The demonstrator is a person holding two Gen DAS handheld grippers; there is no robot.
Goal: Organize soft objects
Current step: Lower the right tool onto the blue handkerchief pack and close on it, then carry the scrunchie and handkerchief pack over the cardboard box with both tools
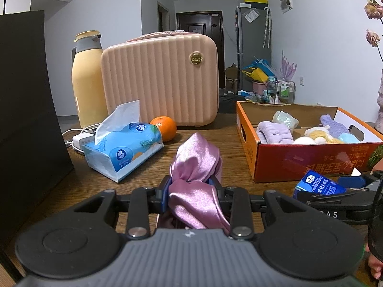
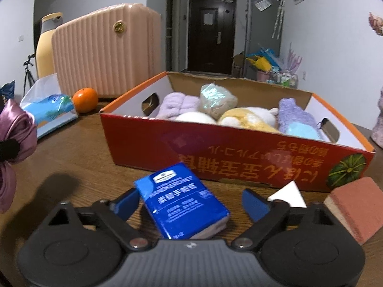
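My left gripper (image 1: 191, 184) is shut on a pink satin cloth (image 1: 195, 160), bunched between its blue pads above the wooden table; the cloth also shows at the left edge of the right wrist view (image 2: 16, 124). My right gripper (image 2: 190, 201) is open, its jaws either side of a blue handkerchief tissue pack (image 2: 183, 203) lying on the table; the pack also shows in the left wrist view (image 1: 319, 186). The orange cardboard box (image 2: 239, 153) just beyond holds several soft items: purple towels, a bagged item and plush toys. It also shows in the left wrist view (image 1: 249, 148).
A blue tissue box (image 1: 124, 148), an orange (image 1: 165, 124), a pink ribbed case (image 1: 160, 79), a yellow thermos (image 1: 87, 79) and a white charger stand at the back left. A black panel (image 1: 26, 110) is far left. A red sponge block (image 2: 354, 205) lies right of the right gripper.
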